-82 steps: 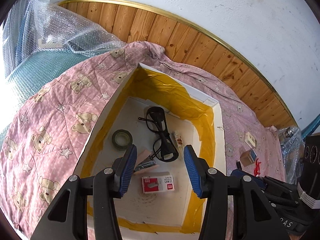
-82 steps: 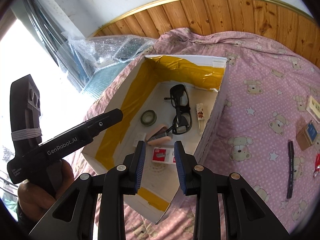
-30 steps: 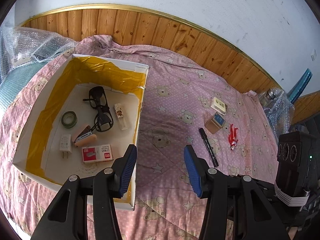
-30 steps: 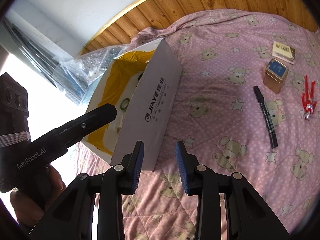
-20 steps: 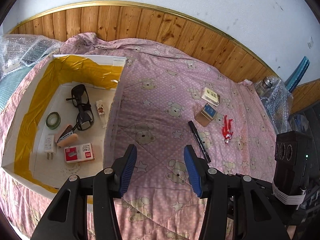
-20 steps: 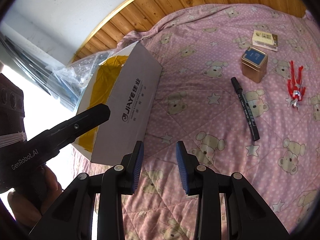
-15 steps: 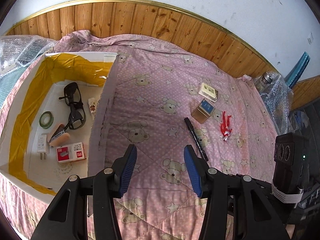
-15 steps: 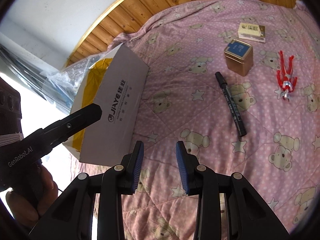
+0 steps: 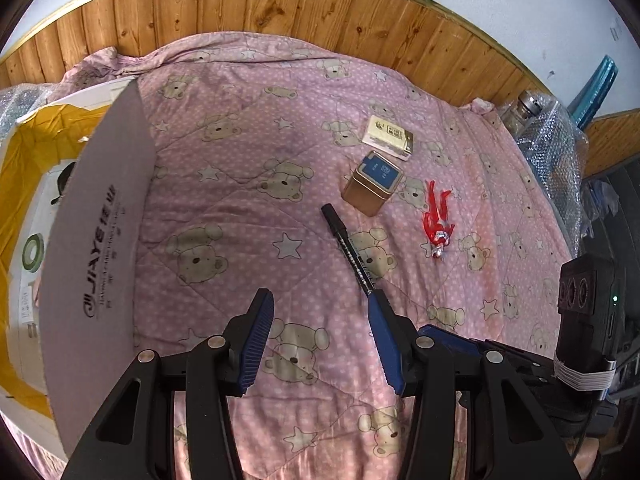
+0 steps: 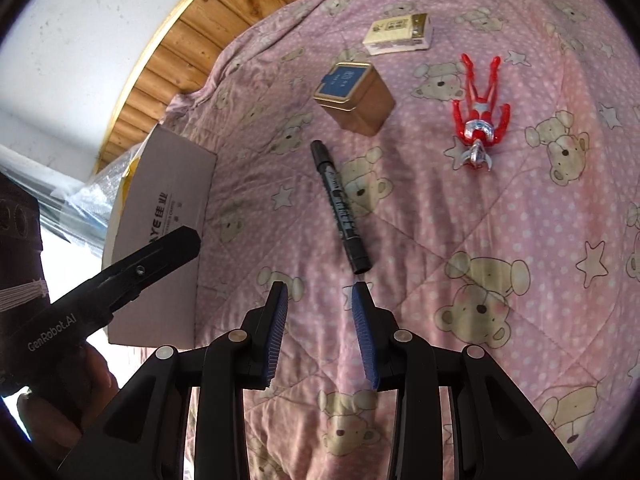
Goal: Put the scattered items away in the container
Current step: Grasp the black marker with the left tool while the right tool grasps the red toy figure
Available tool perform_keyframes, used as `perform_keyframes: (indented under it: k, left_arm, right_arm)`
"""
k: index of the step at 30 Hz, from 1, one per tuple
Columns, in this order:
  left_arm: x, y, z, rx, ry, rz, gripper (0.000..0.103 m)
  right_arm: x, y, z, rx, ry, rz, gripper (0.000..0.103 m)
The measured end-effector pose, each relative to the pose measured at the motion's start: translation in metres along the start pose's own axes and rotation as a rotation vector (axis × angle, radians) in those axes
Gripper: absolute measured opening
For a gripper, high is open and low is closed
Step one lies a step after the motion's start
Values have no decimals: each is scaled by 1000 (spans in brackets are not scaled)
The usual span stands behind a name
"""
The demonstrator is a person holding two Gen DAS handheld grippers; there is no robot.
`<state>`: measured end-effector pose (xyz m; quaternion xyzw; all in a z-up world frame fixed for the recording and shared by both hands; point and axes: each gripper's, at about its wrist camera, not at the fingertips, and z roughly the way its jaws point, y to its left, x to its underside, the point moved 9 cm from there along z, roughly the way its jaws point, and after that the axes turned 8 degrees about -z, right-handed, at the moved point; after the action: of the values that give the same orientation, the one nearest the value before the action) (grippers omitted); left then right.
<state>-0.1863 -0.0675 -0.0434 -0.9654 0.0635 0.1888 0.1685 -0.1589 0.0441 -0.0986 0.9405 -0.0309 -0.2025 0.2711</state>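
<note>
A white cardboard box (image 9: 100,216) (image 10: 168,200) with yellow tape inside stands at the left on the pink bear quilt (image 9: 240,208). Right of it lie a black marker (image 9: 348,248) (image 10: 340,204), a gold tin with a blue lid (image 9: 374,182) (image 10: 354,96), a red toy figure (image 9: 438,220) (image 10: 480,120) and a flat cream box (image 9: 390,136) (image 10: 400,34). My left gripper (image 9: 320,308) is open above the quilt, its right finger hiding the marker's near end. My right gripper (image 10: 320,296) is open, just short of the marker's near end.
A wood-panelled wall (image 9: 280,4) runs along the back of the bed. Bubble wrap and a bottle (image 9: 536,108) sit at the far right corner. Inside the box I can see a tape roll (image 9: 32,252) and part of dark glasses. A hand (image 10: 60,400) holds the left gripper's handle.
Both grippers have swung right, away from the box's inside and over the quilt. The scattered items now lie ahead, and the marker is much closer to both grippers.
</note>
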Motion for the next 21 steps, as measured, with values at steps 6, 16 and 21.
perform_keyframes:
  k: [6,16,21]
  left_arm:
    - [-1,-22,36,-1,54,30,51]
    - [-3,-38,96,-35,117,37,51]
    - [-1,-37,116,-57,130,28,51]
  right_arm:
    - [-11,-33,-2,24,-14,45,36]
    - [-56,-98,-16,123,-95,104,36]
    - [-73,-119,-6,136,-97,126,36]
